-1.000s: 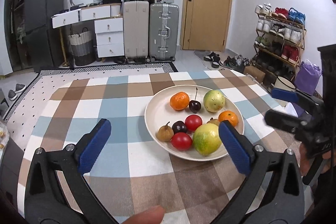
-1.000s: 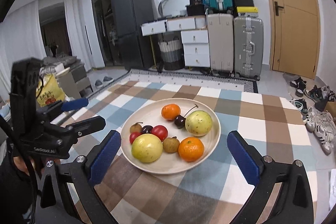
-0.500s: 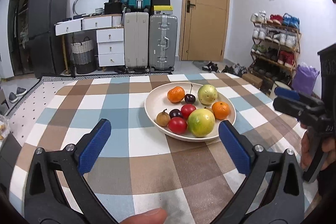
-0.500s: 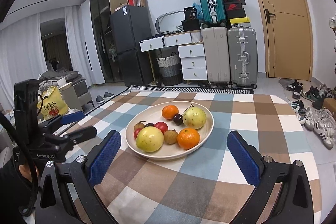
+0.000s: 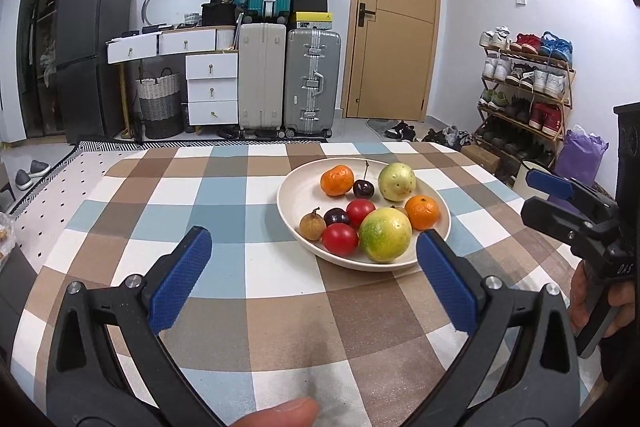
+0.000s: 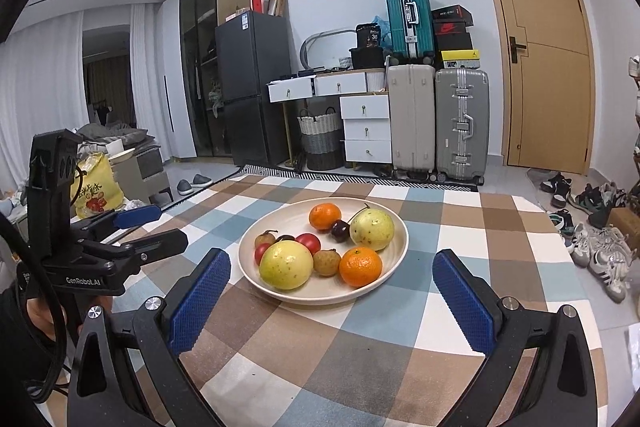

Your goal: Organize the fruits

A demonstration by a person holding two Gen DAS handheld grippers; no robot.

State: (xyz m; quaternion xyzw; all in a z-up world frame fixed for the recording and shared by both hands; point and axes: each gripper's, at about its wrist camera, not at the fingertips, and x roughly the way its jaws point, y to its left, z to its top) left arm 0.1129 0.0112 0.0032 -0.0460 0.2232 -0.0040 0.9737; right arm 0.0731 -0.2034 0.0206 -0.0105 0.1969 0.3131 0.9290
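Left tool [image 5: 314,269]: blue pads wide apart, nothing between, hovering low over bench [image 5: 224,195] w/ checked cloth in brown, blue, white. Also seen from right wrist view at far left [image 6: 150,227], fingers apart there too.

Beyond left tool's right pad, cream plate [image 5: 294,193] on bench, right of centre, holding all fruit. On plate, left to right in left wrist view: small brown longan-type fruit [image 5: 312,223] w/ stem at near-left edge; dark cherry [image 5: 337,216] just beside it; red tomato [image 5: 340,238] at near rim; second red tomato [image 5: 360,212] behind, touching cherry; far orange tangerine [image 5: 337,180] at back left; dark cherry w/ long stem [image 5: 363,188] between tangerine and far guava; big yellow-green guava [image 5: 385,235] at near rim, green patch on left side, touching tomato; paler far guava [image 5: 397,182] at back, speckled; near tangerine [image 5: 422,212] at right side. Another small brown fruit mostly hidden behind big guava; clear in right wrist view [image 6: 327,262].

Right tool [image 6: 332,297]: blue pads wide apart, empty, aimed at plate's near rim from bench edge; plate between pads in view, not touched. In left wrist view at far right [image 5: 556,201], held by hand [image 5: 600,303], well apart from plate.
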